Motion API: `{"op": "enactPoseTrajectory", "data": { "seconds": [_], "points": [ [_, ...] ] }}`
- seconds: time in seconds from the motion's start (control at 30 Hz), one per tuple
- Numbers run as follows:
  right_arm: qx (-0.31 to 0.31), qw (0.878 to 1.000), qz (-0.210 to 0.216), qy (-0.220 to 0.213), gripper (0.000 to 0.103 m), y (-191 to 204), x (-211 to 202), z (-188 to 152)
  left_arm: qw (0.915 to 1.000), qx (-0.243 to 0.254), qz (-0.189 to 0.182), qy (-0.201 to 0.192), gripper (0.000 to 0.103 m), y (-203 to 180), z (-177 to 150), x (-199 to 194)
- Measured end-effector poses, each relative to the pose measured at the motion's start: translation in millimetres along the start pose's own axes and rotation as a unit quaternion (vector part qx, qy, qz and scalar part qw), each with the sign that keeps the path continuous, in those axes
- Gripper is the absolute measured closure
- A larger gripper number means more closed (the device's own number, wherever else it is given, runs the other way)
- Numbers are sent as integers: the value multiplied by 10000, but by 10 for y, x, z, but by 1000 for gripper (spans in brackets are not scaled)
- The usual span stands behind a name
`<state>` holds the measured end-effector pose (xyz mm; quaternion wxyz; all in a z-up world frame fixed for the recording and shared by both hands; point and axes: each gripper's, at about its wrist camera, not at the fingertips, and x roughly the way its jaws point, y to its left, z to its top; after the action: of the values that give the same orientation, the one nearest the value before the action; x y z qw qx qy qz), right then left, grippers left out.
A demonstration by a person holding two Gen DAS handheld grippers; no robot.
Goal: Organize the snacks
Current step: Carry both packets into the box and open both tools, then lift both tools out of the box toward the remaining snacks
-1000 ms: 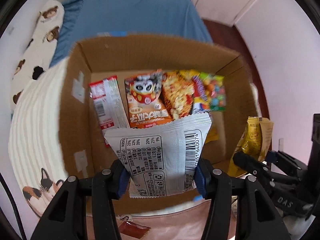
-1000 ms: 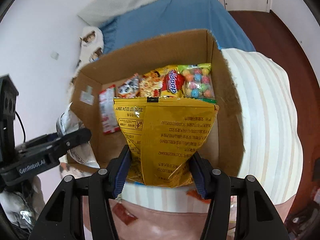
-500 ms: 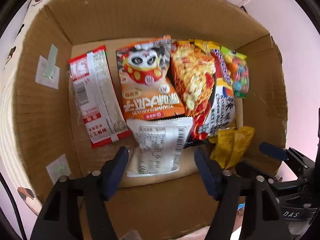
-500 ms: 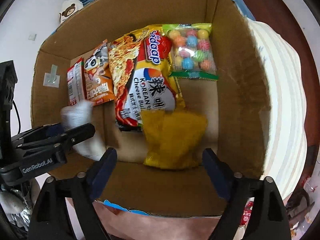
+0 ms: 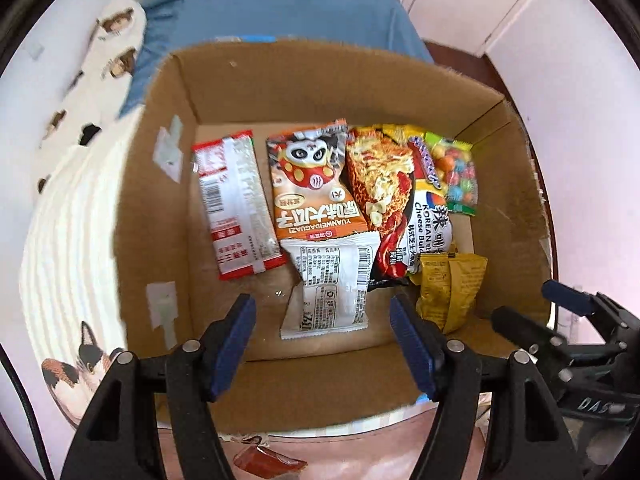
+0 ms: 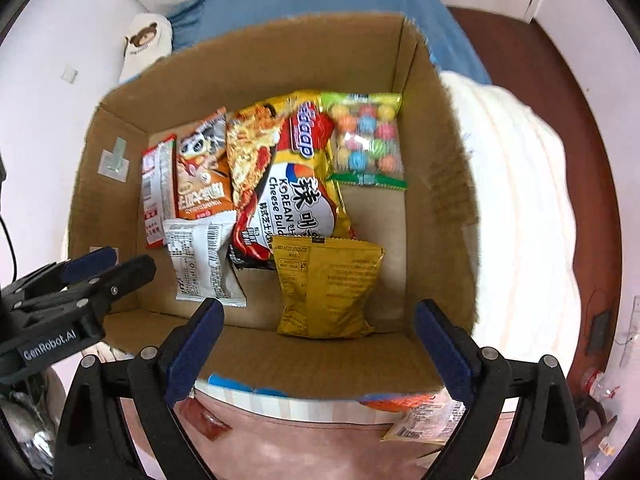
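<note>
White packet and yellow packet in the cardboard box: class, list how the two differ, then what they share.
The white packet is pale with a barcode; the yellow packet is gold with dark print. The white packet lies below the orange panda packet; the yellow packet lies below the Korean cheese noodles. Both lie flat, back side up, in the cardboard box, ungripped.
</note>
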<state>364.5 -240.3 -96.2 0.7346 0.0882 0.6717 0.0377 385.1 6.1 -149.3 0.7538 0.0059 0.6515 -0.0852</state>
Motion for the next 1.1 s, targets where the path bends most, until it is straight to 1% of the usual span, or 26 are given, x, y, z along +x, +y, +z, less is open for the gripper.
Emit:
{"op": "enactPoseTrajectory", "data": {
  "seconds": [0.13, 0.27, 0.37, 0.57, 0.67, 0.7, 0.77, 0.83, 0.93, 1.0, 1.1],
  "points": [
    [-96, 9993, -52, -356, 5, 42, -218, -147, 9992, -14, 62, -398, 36, -6, -197, -229],
    [-239, 9976, -172, -627, 5, 98, -391, -299, 9965, 43, 178, -820, 36, -56, -390, -447],
    [-319, 9958, -236, -827, 5, 132, -515, -422, 9944, 72, 240, -1028, 36, -54, -532, -597],
    [-389, 9924, -147, -1155, 5, 198, -761, -638, 9903, 133, 282, -1353, 36, -104, -735, -836],
    [-379, 9918, -51, -1216, 5, 211, -828, -757, 9859, 99, 452, -1608, 36, -111, -858, -929],
    [-351, 9917, -25, -1237, 5, 195, -833, -801, 9852, 68, 497, -1638, 36, -101, -895, -918],
    [-279, 9922, -110, -1211, 5, 126, -778, -906, 9844, -53, 640, -1636, 36, -42, -987, -865],
    [-51, 9939, -75, -1097, 5, -16, -669, -999, 9865, -192, 643, -1492, 36, 48, -1084, -762],
    [498, 9955, 124, -791, 5, -325, -421, -1124, 9899, -503, 690, -1136, 36, 256, -1238, -517],
    [813, 9946, 139, -635, 5, -514, -222, -1194, 9908, -747, 709, -881, 36, 404, -1335, -345],
    [1166, 9919, 250, -437, 5, -712, 52, -1263, 9901, -1125, 659, -519, 36, 620, -1475, -118]
  ]
}}
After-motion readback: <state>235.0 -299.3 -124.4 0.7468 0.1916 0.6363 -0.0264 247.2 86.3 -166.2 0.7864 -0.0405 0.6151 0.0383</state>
